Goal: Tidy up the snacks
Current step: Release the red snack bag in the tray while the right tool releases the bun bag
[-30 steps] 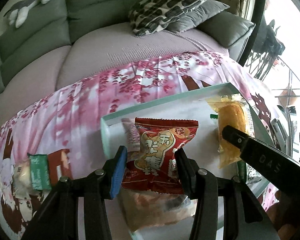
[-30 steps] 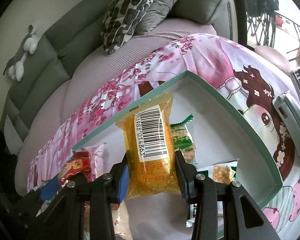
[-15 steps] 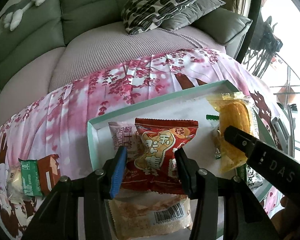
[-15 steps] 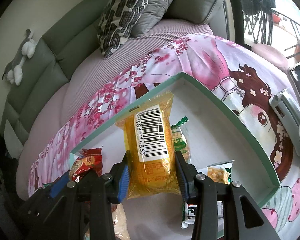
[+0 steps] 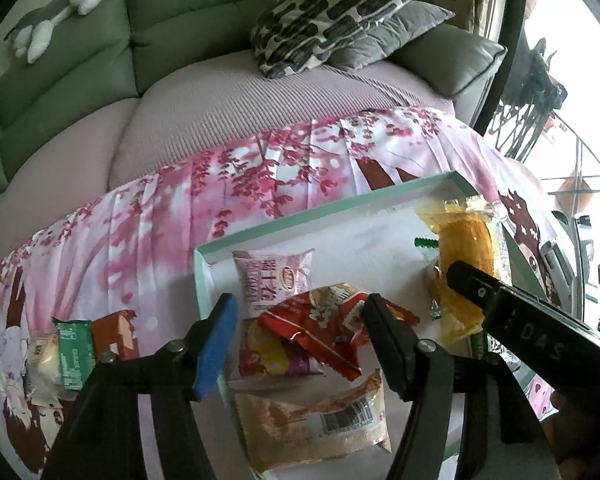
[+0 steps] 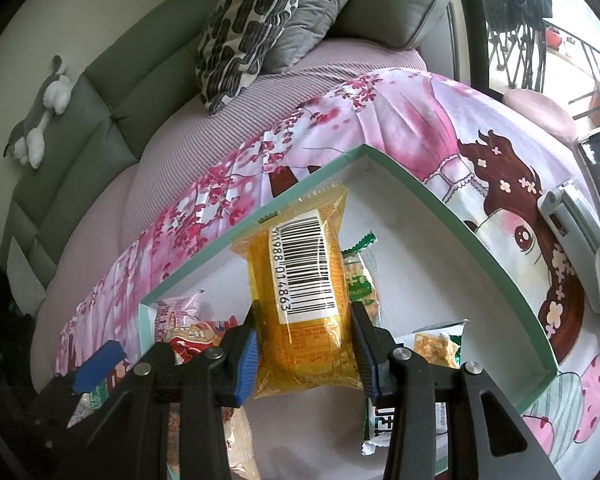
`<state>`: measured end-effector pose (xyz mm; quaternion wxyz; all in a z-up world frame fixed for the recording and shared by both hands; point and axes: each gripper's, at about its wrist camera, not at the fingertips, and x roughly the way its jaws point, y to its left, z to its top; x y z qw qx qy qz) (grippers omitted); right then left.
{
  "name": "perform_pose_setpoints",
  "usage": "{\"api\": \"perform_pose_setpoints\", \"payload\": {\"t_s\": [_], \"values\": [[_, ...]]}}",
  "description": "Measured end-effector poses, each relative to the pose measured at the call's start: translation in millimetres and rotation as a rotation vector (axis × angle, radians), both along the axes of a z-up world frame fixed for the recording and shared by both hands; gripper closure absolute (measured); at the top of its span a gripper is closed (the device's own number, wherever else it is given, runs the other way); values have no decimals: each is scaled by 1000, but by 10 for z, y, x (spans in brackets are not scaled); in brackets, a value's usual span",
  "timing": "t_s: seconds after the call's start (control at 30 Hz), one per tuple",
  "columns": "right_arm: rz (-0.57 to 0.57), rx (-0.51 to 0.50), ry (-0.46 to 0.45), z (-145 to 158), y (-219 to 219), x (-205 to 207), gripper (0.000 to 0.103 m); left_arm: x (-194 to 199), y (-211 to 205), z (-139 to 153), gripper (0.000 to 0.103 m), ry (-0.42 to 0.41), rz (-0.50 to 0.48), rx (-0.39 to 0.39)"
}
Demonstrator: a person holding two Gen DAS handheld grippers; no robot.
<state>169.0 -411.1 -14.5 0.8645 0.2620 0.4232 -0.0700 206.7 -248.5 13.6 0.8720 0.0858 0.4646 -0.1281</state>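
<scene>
Yellow, clear-wrapped and barcoded, the snack pack (image 6: 300, 300) sits pinched between the jaws of the right gripper (image 6: 306, 354), its long axis running straight away from the gripper toward the far corner of the mint-rimmed tray (image 6: 452, 216); it hangs over the tray's white floor, so a release would, I judge, drop it lengthwise beside the green-topped packet (image 6: 360, 276) just to its right. In the left wrist view the left gripper (image 5: 300, 332) has just been opening its jaws: they now stand apart, and the red packet (image 5: 324, 320) lies crumpled between them without either pad pressing it, resting on a pink packet (image 5: 272, 276) in the tray's near-left end. A tan barcoded packet (image 5: 324, 416) lies nearer the camera below those two. Counting snacks in the tray: one yellow (held), one red, one pink, one tan, one green-topped, and one more packet (image 6: 432, 344) with a green and white wrapper near the right jaw, so six that I can make out. Outside the tray, on the blossom-print cloth (image 5: 180, 232) over the bench, one green-labelled packet (image 5: 68, 348) remains, closer to the left hand than the right.
</scene>
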Motion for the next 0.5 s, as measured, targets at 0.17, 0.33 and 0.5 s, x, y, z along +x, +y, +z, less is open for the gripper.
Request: {"api": "perform_pose_setpoints", "payload": {"t_s": [0.17,0.33,0.5], "values": [[5,-2,-12,24,14,-1,57,28,133,78,36,-8,57,-11],[14,-9,-24,52,37,-1,44,63,291,111,35,-10,127,-15],[22,-34,-17,54,66,18,30,94,392,67,23,-1,180,1]]}}
